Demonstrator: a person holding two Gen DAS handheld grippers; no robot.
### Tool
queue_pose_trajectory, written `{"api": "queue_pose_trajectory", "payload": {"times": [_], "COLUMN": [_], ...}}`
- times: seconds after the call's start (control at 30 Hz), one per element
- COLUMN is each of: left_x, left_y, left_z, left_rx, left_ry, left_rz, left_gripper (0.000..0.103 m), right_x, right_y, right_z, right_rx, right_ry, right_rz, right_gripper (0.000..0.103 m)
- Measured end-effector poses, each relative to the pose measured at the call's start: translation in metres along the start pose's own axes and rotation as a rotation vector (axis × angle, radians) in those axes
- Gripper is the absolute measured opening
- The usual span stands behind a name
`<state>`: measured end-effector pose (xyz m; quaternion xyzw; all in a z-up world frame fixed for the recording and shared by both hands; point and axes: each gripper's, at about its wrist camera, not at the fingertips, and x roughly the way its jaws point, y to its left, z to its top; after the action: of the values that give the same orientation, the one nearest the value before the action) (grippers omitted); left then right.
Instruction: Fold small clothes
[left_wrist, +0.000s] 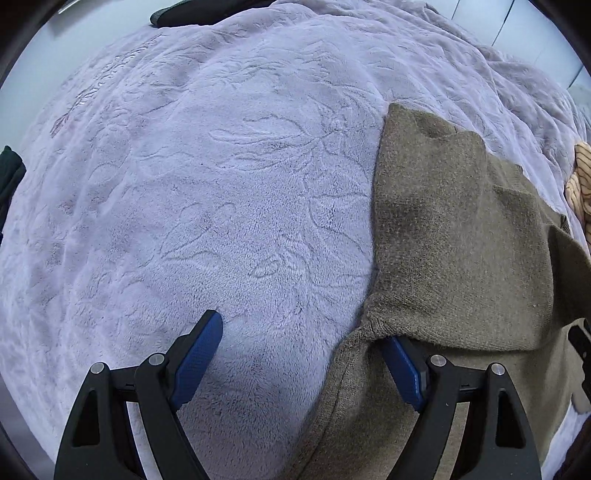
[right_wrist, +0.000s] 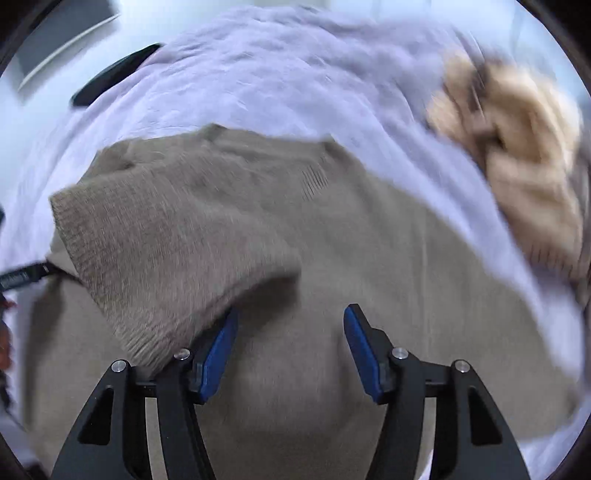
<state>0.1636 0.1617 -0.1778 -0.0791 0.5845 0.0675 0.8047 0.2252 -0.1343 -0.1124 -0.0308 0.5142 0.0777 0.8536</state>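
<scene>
An olive-brown knit garment (left_wrist: 454, 236) lies on the lilac fleece blanket (left_wrist: 221, 184), partly folded over itself. My left gripper (left_wrist: 299, 332) is open at the garment's left edge; its right finger is tucked under a fold of the knit, its left finger rests over bare blanket. In the right wrist view the same garment (right_wrist: 332, 240) fills the middle, blurred by motion. My right gripper (right_wrist: 290, 317) is open just above it, with a folded-over knit flap (right_wrist: 166, 251) draped over its left finger.
A crumpled tan striped garment (right_wrist: 517, 155) lies on the blanket at the right; it also shows at the right edge of the left wrist view (left_wrist: 580, 181). A dark object (left_wrist: 207, 13) lies at the blanket's far edge. Dark cloth (left_wrist: 9, 173) sits at far left.
</scene>
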Motion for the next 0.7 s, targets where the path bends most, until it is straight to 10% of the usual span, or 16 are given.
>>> {"api": "queue_pose_trajectory", "payload": {"times": [0.13,0.17,0.23,0.5,0.63,0.7], "left_x": [-0.002,-0.003,-0.003,0.001,0.002,0.003], "left_y": [0.001,0.002,0.004,0.007,0.005,0.004], "left_z": [0.002,0.002,0.003,-0.001,-0.001,-0.002], "left_rx": [-0.006,-0.009,-0.019,-0.012,-0.005,0.001], "left_ry": [0.000,-0.001,-0.002,-0.006,-0.006,-0.005], "left_rz": [-0.004,-0.004,-0.009,0.004,0.007,0.016], "left_gripper": [0.085,0.085,0.085,0.092,0.092,0.092], "right_x": [-0.007,-0.009,-0.009,0.027,0.038,0.037], "right_y": [0.013,0.013,0.000,-0.125,-0.144,-0.144], "right_z": [0.028,0.034,0.050,-0.020,-0.057,-0.058], "right_rx": [-0.074,-0.059,0.056,0.812,0.909,0.919], "right_ry": [-0.098,-0.106,-0.089,0.081,0.146,0.124], "right_rz": [-0.023,0.006,0.106,0.294,0.384,0.430], "right_gripper": [0.058,0.031,0.009,0.009,0.016,0.039]}}
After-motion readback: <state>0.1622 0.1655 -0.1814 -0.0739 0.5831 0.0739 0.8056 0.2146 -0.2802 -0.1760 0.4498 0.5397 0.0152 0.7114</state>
